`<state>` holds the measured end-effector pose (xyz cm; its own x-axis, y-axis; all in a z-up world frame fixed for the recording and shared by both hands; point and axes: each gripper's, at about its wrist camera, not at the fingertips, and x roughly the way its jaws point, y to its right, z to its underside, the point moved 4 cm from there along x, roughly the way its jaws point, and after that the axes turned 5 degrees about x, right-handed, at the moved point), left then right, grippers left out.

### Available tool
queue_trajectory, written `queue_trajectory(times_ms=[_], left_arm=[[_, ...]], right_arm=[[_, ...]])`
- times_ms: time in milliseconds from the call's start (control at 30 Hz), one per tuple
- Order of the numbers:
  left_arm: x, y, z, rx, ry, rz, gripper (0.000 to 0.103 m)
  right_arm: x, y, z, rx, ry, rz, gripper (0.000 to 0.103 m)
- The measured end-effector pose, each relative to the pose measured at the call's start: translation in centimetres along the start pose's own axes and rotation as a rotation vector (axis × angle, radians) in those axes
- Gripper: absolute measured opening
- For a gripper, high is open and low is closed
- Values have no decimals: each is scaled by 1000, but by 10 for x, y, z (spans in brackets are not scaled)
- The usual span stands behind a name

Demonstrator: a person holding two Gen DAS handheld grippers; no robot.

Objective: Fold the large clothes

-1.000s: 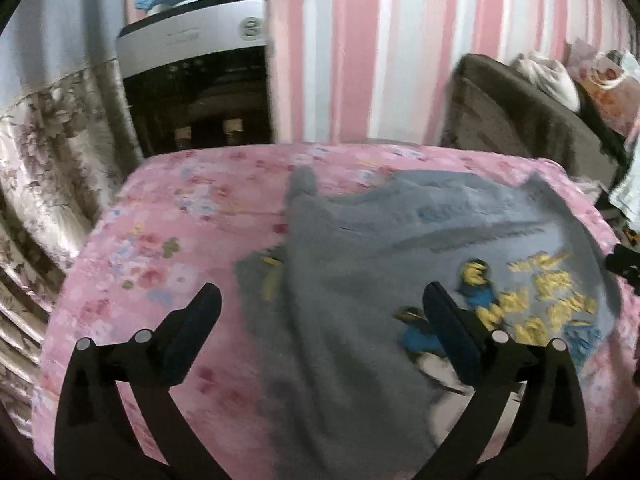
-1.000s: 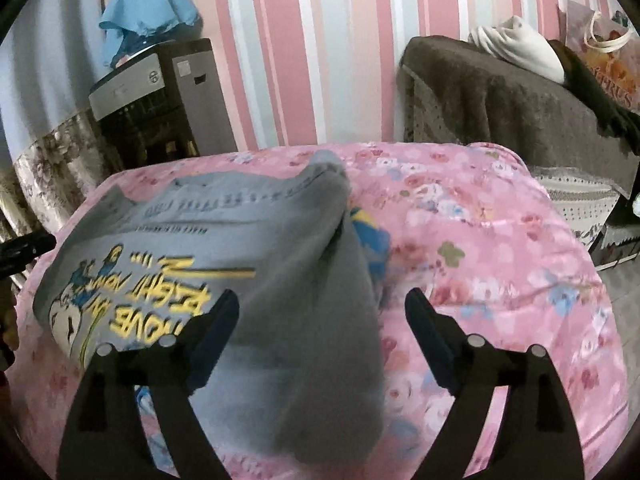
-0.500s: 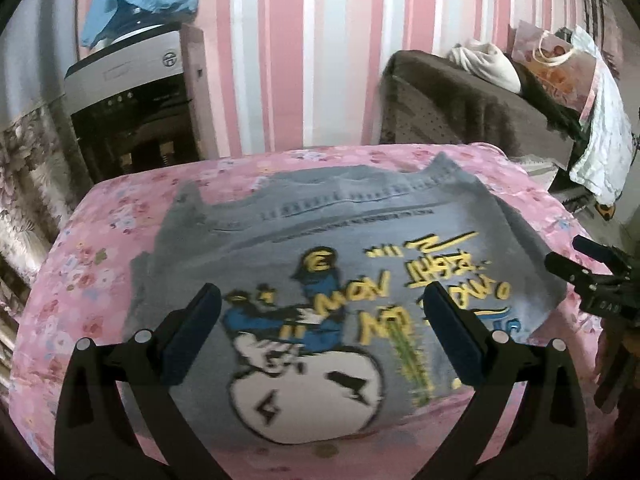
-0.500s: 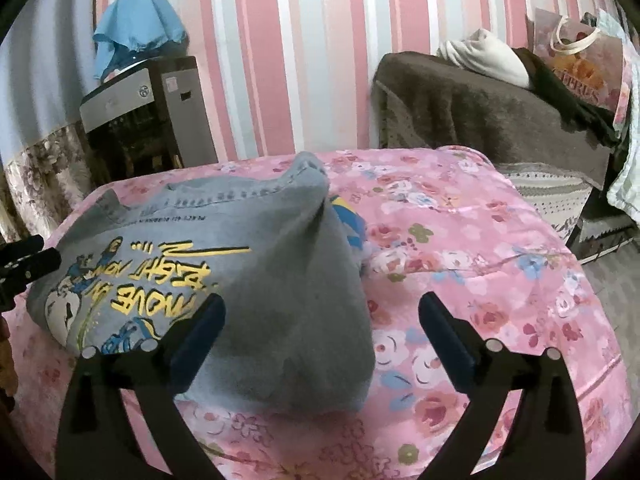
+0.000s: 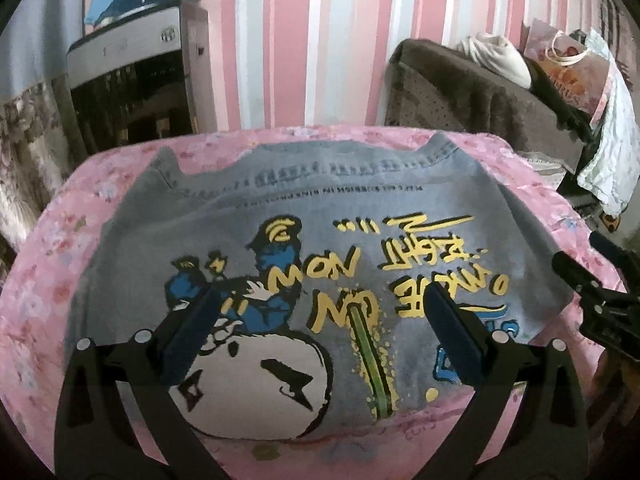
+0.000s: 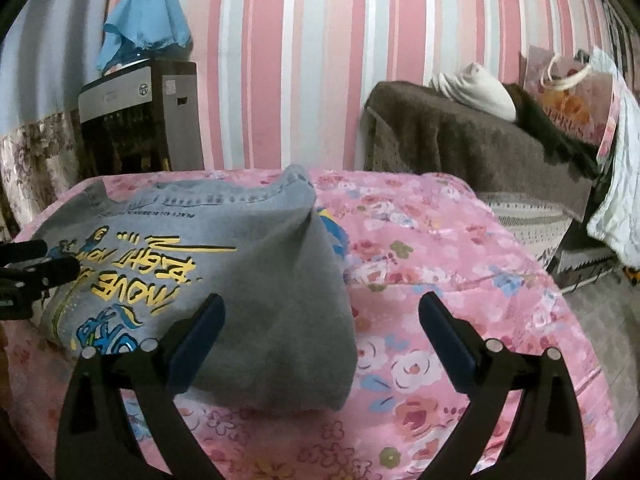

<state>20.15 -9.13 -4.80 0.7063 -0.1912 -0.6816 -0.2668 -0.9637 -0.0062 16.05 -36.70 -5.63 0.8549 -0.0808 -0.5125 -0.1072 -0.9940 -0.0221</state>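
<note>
the left tongs (image 5: 320, 332) stand wide above the near part of the grey shirt (image 5: 304, 240), with nothing between the pads. the right tongs (image 6: 322, 334) are also wide, over the near right edge of the shirt (image 6: 256, 280), and hold nothing. the shirt lies on the pink flowered cover (image 6: 440, 280), with its yellow and blue print facing up and the hem at the far side. its right side is folded over, so plain grey cloth shows there. behind stand a dark cabinet (image 5: 132, 92) with a blue cloth (image 6: 148, 24) on top, a brown covered seat (image 6: 460, 140), and the striped wall (image 5: 320, 40).
</note>
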Motion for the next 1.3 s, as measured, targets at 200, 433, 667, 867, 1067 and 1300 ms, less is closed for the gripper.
queue_trajectory(times_ms=[200,433,667,867,1067,1300], left_arm=[[9,3,0,-23,-4,10,100],[19,20,-11,9,-2,45,58],[42,38,3,87,-64,27,50],[42,39,7,110,-52,23,50],[41,39,8,102,-47,29,50],[37,37,10,73,-46,37,51]], right_arm=[[7,-10,5,-66,-26,13,97],[9,-6,6,-47,-43,22,97],[20,9,11,46,-118,6,98],[30,23,21,178,-207,-82,97],[42,24,33,309,-312,-211,96],[52,-6,32,247,-347,-241,82]])
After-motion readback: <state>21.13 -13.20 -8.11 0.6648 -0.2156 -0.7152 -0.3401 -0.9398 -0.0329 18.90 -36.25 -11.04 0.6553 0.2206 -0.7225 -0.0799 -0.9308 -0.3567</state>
